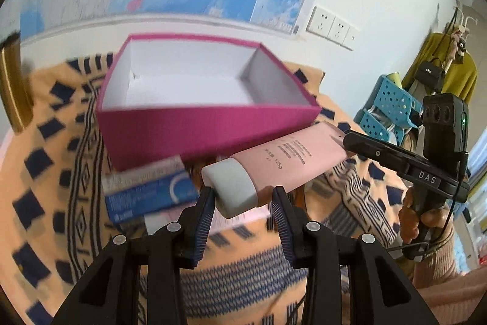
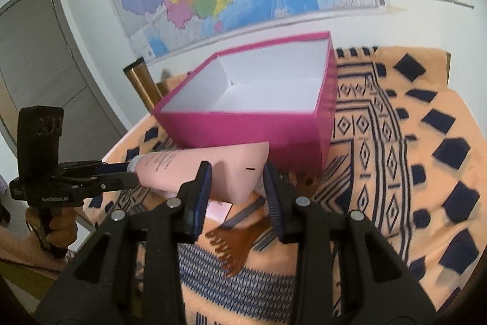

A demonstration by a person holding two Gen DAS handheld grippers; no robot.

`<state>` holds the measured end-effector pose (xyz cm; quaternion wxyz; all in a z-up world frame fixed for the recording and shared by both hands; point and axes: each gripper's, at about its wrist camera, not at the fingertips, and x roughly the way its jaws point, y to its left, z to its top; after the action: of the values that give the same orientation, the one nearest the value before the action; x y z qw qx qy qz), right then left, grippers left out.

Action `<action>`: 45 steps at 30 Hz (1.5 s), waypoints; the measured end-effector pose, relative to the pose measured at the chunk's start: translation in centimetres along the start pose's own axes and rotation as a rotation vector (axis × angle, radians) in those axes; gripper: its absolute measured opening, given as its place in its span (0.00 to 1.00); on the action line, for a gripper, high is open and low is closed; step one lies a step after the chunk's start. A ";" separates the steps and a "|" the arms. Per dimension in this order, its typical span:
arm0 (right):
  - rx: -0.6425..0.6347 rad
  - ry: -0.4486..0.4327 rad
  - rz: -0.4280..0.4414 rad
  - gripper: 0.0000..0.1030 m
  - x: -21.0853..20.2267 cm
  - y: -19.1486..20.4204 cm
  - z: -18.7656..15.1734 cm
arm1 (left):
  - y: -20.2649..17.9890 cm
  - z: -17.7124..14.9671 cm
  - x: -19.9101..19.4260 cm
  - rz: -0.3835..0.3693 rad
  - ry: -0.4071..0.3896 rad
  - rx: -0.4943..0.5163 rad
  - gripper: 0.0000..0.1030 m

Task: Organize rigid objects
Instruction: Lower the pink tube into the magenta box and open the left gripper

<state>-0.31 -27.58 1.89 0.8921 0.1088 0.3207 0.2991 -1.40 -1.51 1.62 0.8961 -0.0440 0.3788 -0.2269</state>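
The pink tube (image 1: 274, 163) is held at both ends by the left gripper (image 1: 242, 203) and right gripper (image 2: 236, 188), each closed on it, and must be lifted toward twelve o'clock into the box (image 1: 194, 124).

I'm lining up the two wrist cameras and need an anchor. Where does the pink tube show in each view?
Left wrist view: the pink tube runs diagonally across centre, grey cap end between the left gripper jaws, flat end at the right gripper.
Right wrist view: the pink tube lies left of centre, flat end nearest the camera.
Shared landmark: the magenta box just behind it.
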 end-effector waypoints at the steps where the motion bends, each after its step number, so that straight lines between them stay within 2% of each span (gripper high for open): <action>1: 0.000 -0.009 -0.001 0.37 0.0 -0.1 0.4 | -0.1 0.3 0.0 0.004 -0.009 0.009 0.37; 7: 0.007 -0.041 -0.010 0.37 0.2 -1.0 2.1 | -0.1 2.8 0.7 0.017 -0.041 0.041 0.37; 16: 0.009 -0.068 -0.044 0.37 1.3 -2.3 4.5 | 0.3 5.6 2.7 0.028 -0.034 0.053 0.41; 26: 0.007 -0.057 -0.083 0.37 3.2 -3.4 6.5 | 1.3 8.3 4.8 0.040 -0.035 0.068 0.42; 40: -0.009 0.010 -0.142 0.38 5.7 -4.4 6.9 | 2.7 9.0 8.8 0.047 0.039 0.030 0.44; 45: -0.039 0.025 -0.166 0.42 6.2 -4.1 7.2 | 3.2 9.0 9.9 0.041 0.068 0.013 0.44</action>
<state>10.00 -27.12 2.72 0.9117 0.0607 0.3341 0.2314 12.11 -3.80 0.66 0.8874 -0.0227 0.4085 -0.2123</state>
